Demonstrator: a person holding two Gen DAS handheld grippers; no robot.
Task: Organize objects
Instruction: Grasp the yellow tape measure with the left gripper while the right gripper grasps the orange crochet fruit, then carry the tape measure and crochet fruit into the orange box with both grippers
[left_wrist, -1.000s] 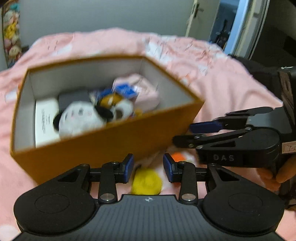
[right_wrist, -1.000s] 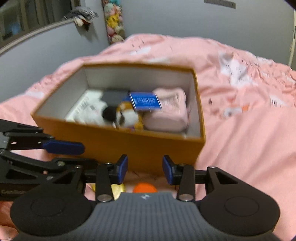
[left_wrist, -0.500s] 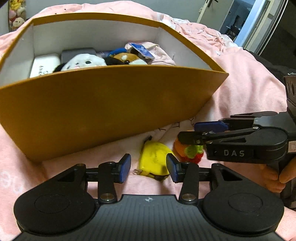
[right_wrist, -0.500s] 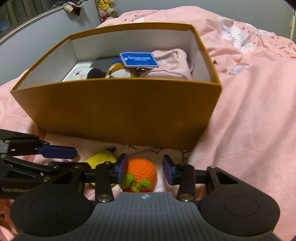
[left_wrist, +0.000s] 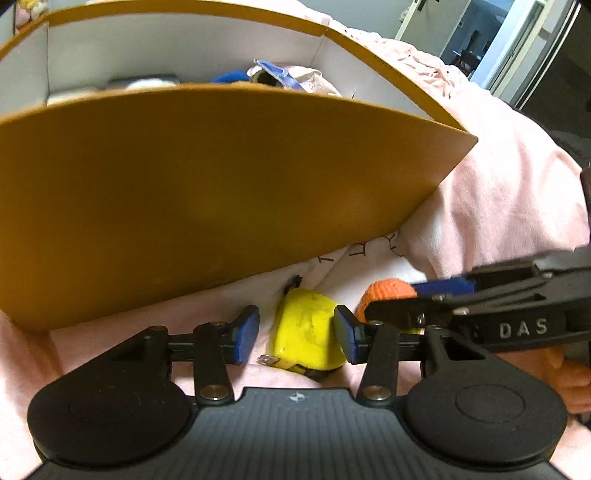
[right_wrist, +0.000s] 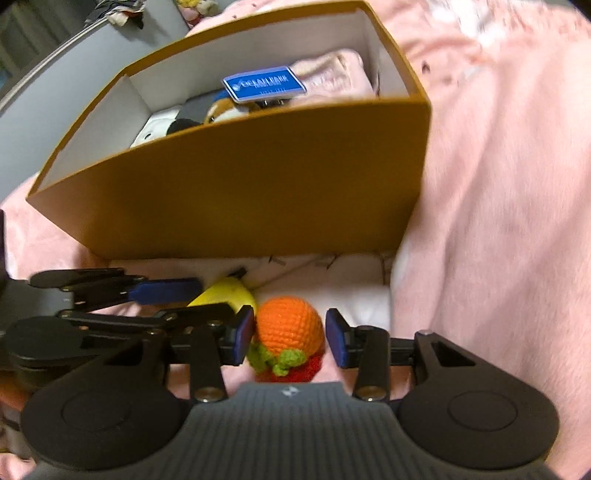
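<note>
A yellow tape measure (left_wrist: 306, 332) lies on the pink bedspread in front of the box, between the pads of my left gripper (left_wrist: 295, 339). Its jaws are opening; the left pad stands clear of the case and the right pad is right beside it. An orange crocheted fruit (right_wrist: 288, 325) with green leaves and a red base sits between the pads of my right gripper (right_wrist: 290, 341), with small gaps on both sides. The two grippers are side by side and almost touching; my right gripper (left_wrist: 406, 299) also shows in the left wrist view.
An orange-brown cardboard box (right_wrist: 258, 184) stands just beyond both items, holding plush toys, a blue card (right_wrist: 264, 85) and pink cloth (right_wrist: 332, 74). The pink bedspread (right_wrist: 498, 221) rises in folds on the right. A doorway (left_wrist: 480, 44) is at the far right.
Both grippers have sunk toward the bedspread in front of the box. The left jaws have widened around the tape measure. The orange fruit now lies between the right pads.
</note>
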